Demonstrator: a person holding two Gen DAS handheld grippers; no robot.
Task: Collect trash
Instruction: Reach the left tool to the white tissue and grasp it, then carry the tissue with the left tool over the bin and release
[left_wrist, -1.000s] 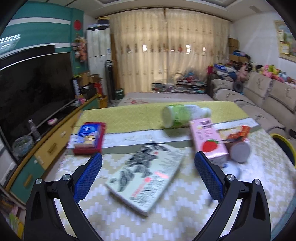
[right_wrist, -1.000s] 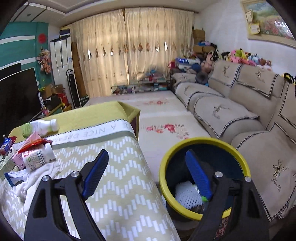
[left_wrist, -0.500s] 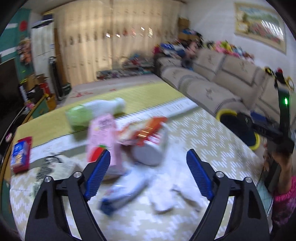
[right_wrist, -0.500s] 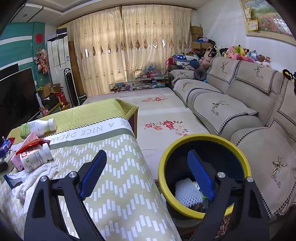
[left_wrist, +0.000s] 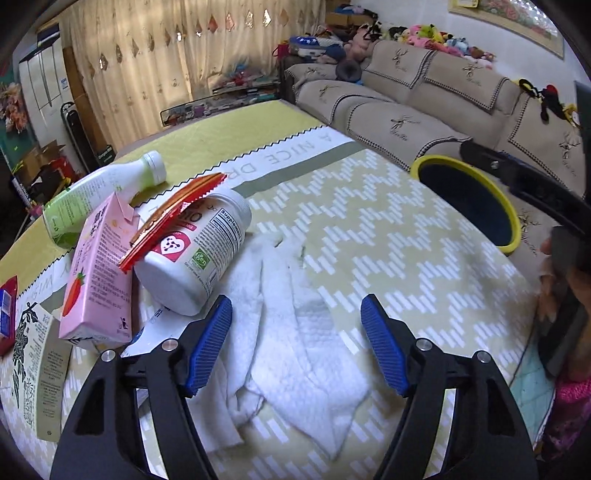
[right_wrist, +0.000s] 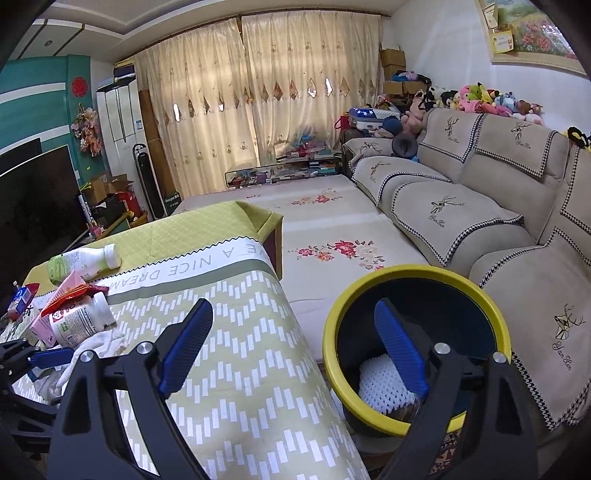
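A crumpled white tissue (left_wrist: 295, 332) lies on the patterned tablecloth (left_wrist: 406, 240). My left gripper (left_wrist: 296, 301) points down over it, jaws closing, with the tissue between the blue fingers and the pads clear of it. To its left lie a white supplement bottle (left_wrist: 195, 254), a red-orange wrapper (left_wrist: 173, 218), a pink strawberry carton (left_wrist: 96, 277) and a green-white bottle (left_wrist: 96, 192). My right gripper (right_wrist: 292, 303) stands open and empty between the table edge and the yellow-rimmed bin (right_wrist: 406, 271). A white foam net (right_wrist: 380, 384) lies in the bin.
A magazine (left_wrist: 33, 365) and a red biscuit pack (left_wrist: 7, 314) lie at the table's left end. A beige sofa (right_wrist: 461, 221) runs along the right, with the bin on the floor between it and the table. A person's hand (left_wrist: 554, 280) holds the right gripper.
My left gripper swung right from over the magazine, past the carton and bottle, to the white tissue, tilting down, and its jaws narrowed. The right gripper stayed over the bin.
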